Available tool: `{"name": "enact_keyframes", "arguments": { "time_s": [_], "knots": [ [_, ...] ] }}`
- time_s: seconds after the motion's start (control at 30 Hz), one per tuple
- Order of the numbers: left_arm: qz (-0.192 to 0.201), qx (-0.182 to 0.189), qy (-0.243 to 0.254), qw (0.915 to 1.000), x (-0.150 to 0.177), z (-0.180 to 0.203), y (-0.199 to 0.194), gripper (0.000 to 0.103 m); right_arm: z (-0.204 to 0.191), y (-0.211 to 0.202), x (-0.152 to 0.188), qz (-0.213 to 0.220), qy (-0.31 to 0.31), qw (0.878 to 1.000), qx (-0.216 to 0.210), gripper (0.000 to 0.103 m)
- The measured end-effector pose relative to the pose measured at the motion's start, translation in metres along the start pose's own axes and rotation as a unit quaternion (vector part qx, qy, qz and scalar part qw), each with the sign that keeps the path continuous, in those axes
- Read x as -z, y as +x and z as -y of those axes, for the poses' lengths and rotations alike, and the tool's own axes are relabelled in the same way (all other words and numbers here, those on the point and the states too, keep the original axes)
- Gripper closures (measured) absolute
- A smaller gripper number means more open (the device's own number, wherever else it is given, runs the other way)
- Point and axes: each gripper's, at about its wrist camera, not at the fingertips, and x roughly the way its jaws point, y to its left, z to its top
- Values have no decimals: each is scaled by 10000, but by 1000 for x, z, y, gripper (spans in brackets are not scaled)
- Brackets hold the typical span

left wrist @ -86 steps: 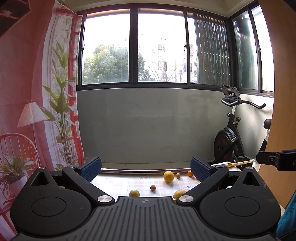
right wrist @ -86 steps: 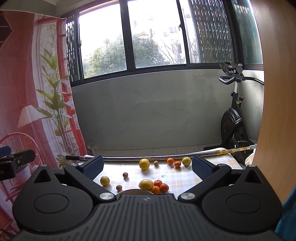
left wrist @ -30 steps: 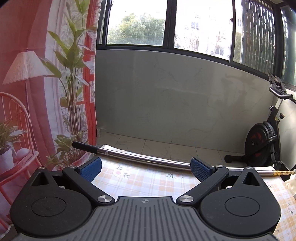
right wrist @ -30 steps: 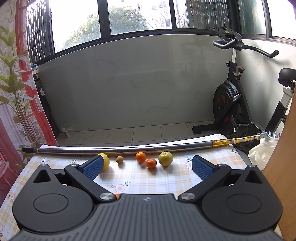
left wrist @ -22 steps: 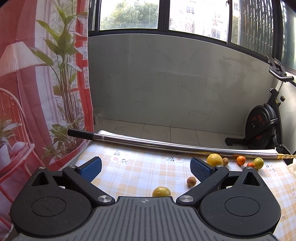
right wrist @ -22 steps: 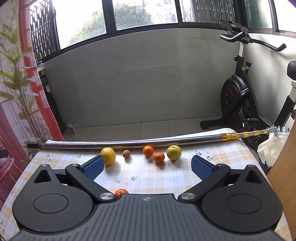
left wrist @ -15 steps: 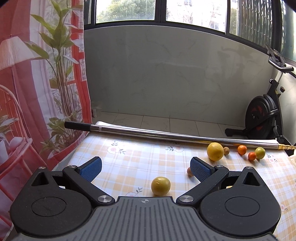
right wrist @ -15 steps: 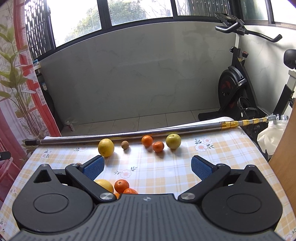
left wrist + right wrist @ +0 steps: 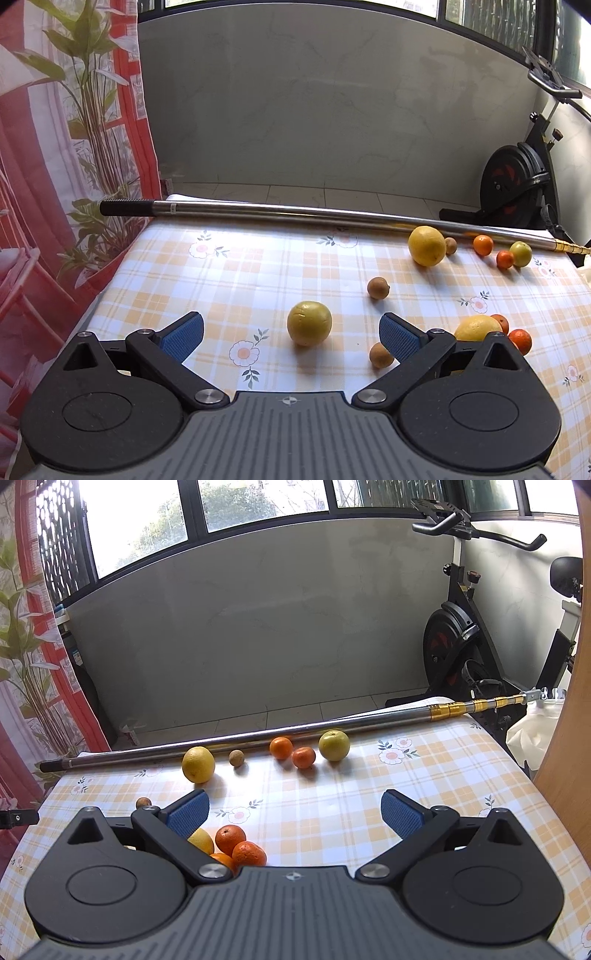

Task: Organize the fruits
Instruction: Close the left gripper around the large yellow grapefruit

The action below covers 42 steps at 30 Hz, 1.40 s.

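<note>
Fruits lie scattered on a checked tablecloth (image 9: 236, 280). In the left wrist view a yellow round fruit (image 9: 309, 323) lies between the open fingers of my left gripper (image 9: 291, 334), apart from both pads. Two small brown fruits (image 9: 378, 287) lie near it. A large lemon (image 9: 426, 245), two tangerines (image 9: 483, 245) and a green apple (image 9: 521, 253) sit by the far edge. My right gripper (image 9: 294, 814) is open and empty above the cloth. Tangerines (image 9: 230, 839) and a lemon (image 9: 201, 840) lie by its left finger. The far row shows a lemon (image 9: 198, 764) and an apple (image 9: 334, 745).
A long metal pole (image 9: 295, 212) lies along the table's far edge, also in the right wrist view (image 9: 258, 734). An exercise bike (image 9: 458, 653) stands to the right. A red printed curtain (image 9: 55, 147) hangs at the left. A wooden panel (image 9: 569, 720) is at the right.
Both grippers have tilted down and moved closer to the table. The yellow round fruit now lies between my left fingers. More fruit has come into view by my right gripper's left finger.
</note>
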Motion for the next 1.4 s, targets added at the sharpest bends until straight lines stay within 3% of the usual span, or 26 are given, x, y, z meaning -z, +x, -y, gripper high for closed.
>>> {"name": "enact_keyframes", "arguments": {
  "time_s": [0.1, 0.23, 0.47, 0.87, 1.03, 1.1, 1.4],
  "knots": [
    [-76, 46, -266, 9996, 1, -6, 16, 11, 2, 4, 2, -42, -4, 10000, 26, 2],
    [-231, 209, -568, 9979, -1, -11, 39, 13, 7, 9, 6, -115, 28, 9999, 60, 2],
    [-406, 276, -225, 9985, 0, -1, 75, 38, 11, 21, 9, -254, 109, 9996, 104, 4],
    [-628, 567, 139, 9963, -2, 7, 113, 39, 13, 54, 1, -559, 256, 9981, 86, 6],
    [-818, 698, -25, 9942, -6, 1, 106, 39, 6, 63, -11, -754, 128, 9970, 80, 7],
    [-803, 581, 82, 9950, -7, 3, 100, 39, 5, 62, -16, -835, 244, 9962, -83, 7],
    [-627, 512, 12, 9967, 5, 2, 91, 38, -15, 22, -9, -289, 12, 9992, -260, 7]
  ]
}}
